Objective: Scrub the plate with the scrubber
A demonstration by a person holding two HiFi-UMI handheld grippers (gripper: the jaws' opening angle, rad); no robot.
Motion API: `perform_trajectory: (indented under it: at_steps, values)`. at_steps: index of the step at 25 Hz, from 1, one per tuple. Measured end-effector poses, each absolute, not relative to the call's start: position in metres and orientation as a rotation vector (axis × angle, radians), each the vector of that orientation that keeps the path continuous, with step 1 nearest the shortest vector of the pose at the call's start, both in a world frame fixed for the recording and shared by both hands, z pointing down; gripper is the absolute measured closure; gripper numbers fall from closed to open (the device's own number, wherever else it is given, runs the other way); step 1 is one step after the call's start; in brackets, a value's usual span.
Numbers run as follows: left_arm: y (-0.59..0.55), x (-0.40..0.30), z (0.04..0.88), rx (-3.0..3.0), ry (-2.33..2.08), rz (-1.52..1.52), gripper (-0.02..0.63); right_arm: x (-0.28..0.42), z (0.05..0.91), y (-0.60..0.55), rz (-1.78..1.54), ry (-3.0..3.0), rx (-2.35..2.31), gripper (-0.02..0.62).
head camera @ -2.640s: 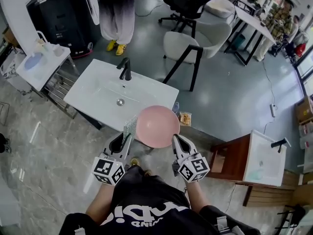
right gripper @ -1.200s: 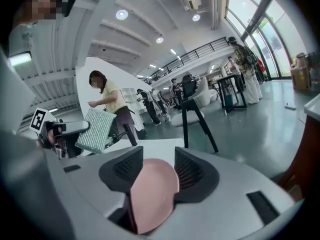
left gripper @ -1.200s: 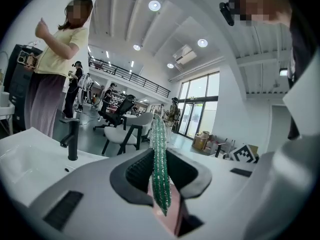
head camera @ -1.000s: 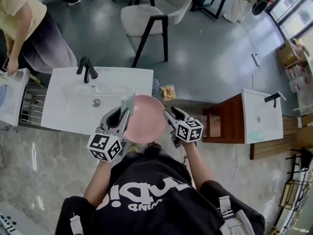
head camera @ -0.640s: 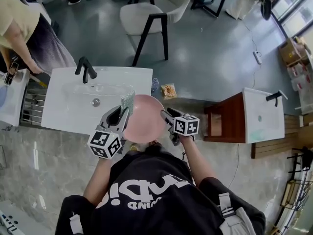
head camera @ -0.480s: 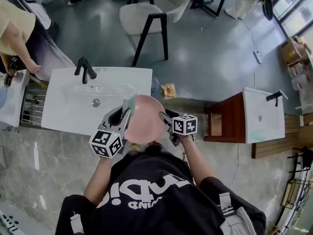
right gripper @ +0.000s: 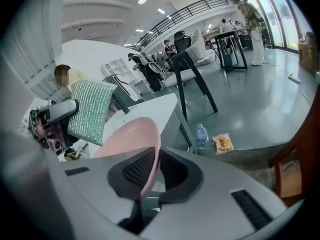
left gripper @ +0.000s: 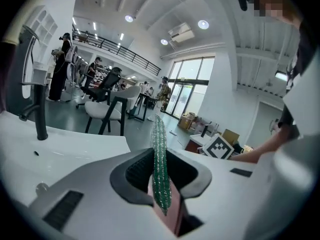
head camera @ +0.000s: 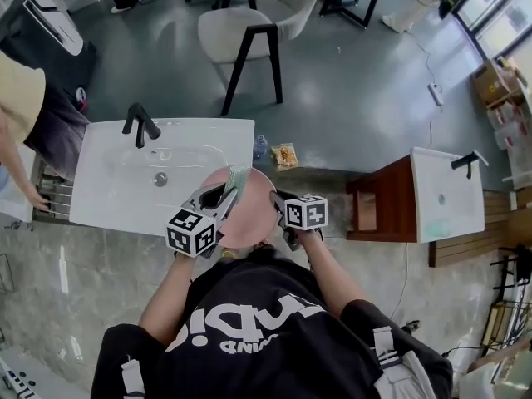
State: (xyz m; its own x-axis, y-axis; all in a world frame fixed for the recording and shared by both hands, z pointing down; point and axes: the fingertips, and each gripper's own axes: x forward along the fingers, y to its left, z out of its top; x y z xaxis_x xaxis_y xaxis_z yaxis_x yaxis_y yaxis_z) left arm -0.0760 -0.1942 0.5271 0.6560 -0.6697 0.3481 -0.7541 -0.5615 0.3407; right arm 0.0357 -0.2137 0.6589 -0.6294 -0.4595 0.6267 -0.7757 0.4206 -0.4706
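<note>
A round pink plate hangs in front of me, beside the white sink. My right gripper grips its right rim. The jaws have just been closing, and in the right gripper view the plate rim is pinched between the dark pads of that gripper. My left gripper is shut on a green sparkly scrubber, which leans over the plate's upper left face. In the left gripper view the scrubber stands edge-on between the jaws of that gripper, with pink plate just behind it.
A black faucet stands at the sink's far side. A person bends at the left by a rack. A white chair stands beyond; a bottle and snack bag lie on the floor. A wooden stand with a second sink is at the right.
The left gripper has moved right and down, bringing the scrubber over the plate's face. The right gripper's jaws have closed on the plate rim. The person at the left has shifted away.
</note>
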Motion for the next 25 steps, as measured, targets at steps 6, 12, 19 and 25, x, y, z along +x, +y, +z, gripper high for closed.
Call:
perform_trajectory:
  at_steps: [6, 12, 19, 25]
  values:
    - [-0.192, -0.041, 0.555, 2.390, -0.882, 0.375, 0.523, 0.026, 0.659, -0.212, 1.087, -2.294, 1.045, 0.563]
    - [-0.183, -0.019, 0.594, 2.336, -0.761, 0.584, 0.523, 0.026, 0.658, -0.211, 1.105, -2.287, 1.070, 0.565]
    - [-0.198, -0.020, 0.612, 2.341, -0.812, 0.740, 0.523, 0.030, 0.659, -0.213, 1.114, -2.268, 1.099, 0.565]
    - [-0.211, -0.029, 0.629, 2.317, -0.874, 0.818, 0.525, 0.035, 0.658, -0.214, 1.098, -2.238, 1.123, 0.565]
